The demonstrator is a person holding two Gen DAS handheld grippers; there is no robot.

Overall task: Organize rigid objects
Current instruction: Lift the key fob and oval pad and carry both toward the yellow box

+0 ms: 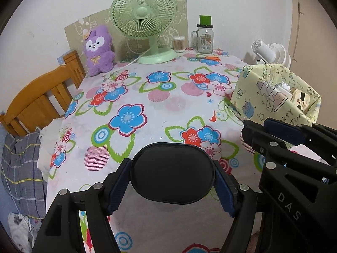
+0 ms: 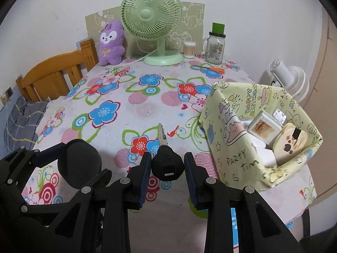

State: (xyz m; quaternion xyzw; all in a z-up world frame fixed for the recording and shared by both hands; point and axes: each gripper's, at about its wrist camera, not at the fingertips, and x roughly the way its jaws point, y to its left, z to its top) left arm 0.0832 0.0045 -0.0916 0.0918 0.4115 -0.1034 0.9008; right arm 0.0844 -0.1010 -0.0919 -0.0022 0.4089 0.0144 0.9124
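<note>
Two claws are working over the flowered table (image 1: 130, 97) at once. Your left claw (image 1: 171, 184) is gripping a black oval case (image 1: 171, 172) by its two long sides, the blue pads pressing on it, and is holding it clear above the cloth near the table's front edge. Your right claw (image 2: 167, 176) is clamping the black head of a key (image 2: 166, 164); the metal blade is sticking out forward past the fingertips, also off the cloth. In the right wrist view the case is sitting just to the left of the key, the two claws side by side. A yellow paper-wrapped box (image 2: 229, 130) is standing on the table to the right of both, open at the top, with a few small items already lying inside. At the far edge a green fan (image 2: 150, 19), a purple plush toy (image 2: 110, 44) and a glass jar (image 2: 214, 48) are lining the wall.
</note>
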